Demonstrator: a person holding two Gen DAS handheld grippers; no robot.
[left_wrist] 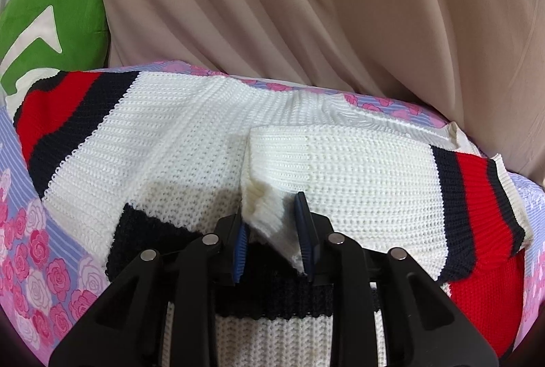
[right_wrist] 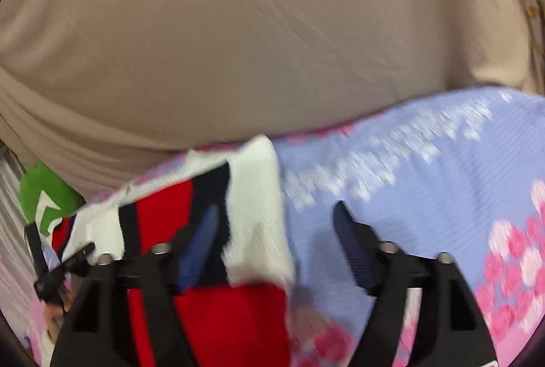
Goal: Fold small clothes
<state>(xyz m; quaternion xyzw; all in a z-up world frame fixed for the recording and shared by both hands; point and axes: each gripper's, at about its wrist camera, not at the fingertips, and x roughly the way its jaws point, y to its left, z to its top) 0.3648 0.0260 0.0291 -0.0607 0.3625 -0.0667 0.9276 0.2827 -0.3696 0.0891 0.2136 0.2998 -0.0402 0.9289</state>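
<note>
Left wrist view: a knitted sweater, white with red and navy bands, lies spread on a bed sheet printed with pink roses on a lilac ground. Behind the sheet hangs beige drapery, and a green cushion with a white arrow shape sits at the far left edge. One sleeve of the sweater is folded across the body from the right, its striped cuff end toward the right edge of the garment. The left gripper points down at the middle of the sweater, right where the white folded edge of that sleeve bunches up. Its jaws stand narrow, with the blue pads on either side of a fold of white knit. The right pad lies against the knit while the left pad shows a slim gap, so the fold sits between the jaws without a clear pinch. A navy band of the sweater runs under the gripper's black body.

Right wrist view: the picture is smeared by motion. The right gripper has its jaws spread wide, with nothing gripped between them. The striped part of the sweater lies under and beyond the left finger, its white edge reaching into the gap, while the right finger hangs over bare sheet. The beige drapery fills the upper half, and the green cushion peeks in at the far left.
</note>
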